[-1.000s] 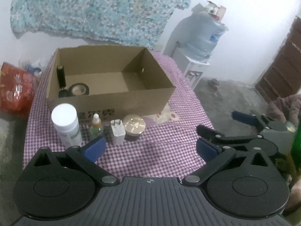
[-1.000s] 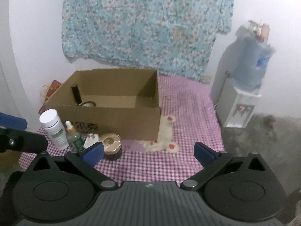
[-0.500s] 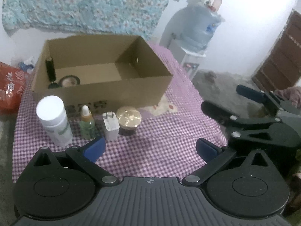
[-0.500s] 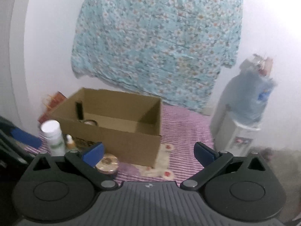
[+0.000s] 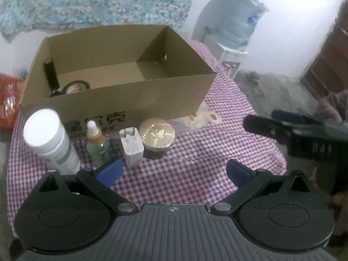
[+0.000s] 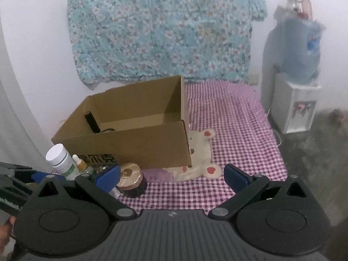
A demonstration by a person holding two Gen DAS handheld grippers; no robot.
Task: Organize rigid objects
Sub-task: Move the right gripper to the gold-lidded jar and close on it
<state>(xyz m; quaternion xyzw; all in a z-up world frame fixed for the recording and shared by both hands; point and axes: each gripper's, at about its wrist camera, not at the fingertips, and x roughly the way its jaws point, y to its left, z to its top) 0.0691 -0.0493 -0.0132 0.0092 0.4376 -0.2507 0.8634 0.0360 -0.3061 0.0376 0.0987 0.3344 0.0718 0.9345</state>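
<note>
A table covered in a purple and white checked cloth holds an open brown cardboard box with dark printed characters on its near wall. In front of that near wall four small items stand in a row, close to one another. From left to right they are a white bottle with a white cap and a green-marked label, a small dropper bottle with a white tip and amber and green contents, a white plug adapter standing with its two metal prongs pointing up, and a dark round jar with a ribbed gold lid. Inside the box, at its left end, a black cylinder leans against the wall, and a black ring-shaped object lies on the floor beside it; the rest of the box floor is bare. The left gripper hovers over the near edge of the table with its blue-padded fingers spread wide and nothing between them; its left finger sits just in front of the dropper bottle and adapter. The right gripper is likewise spread wide and holds nothing, facing the box from farther right, with its left finger just beside the gold-lidded jar in its own view. A cream bear-shaped patch lies on the cloth at the box's near right corner. A blue floral cloth hangs on the far wall, and a water dispenser stands on the floor at the far right.
</note>
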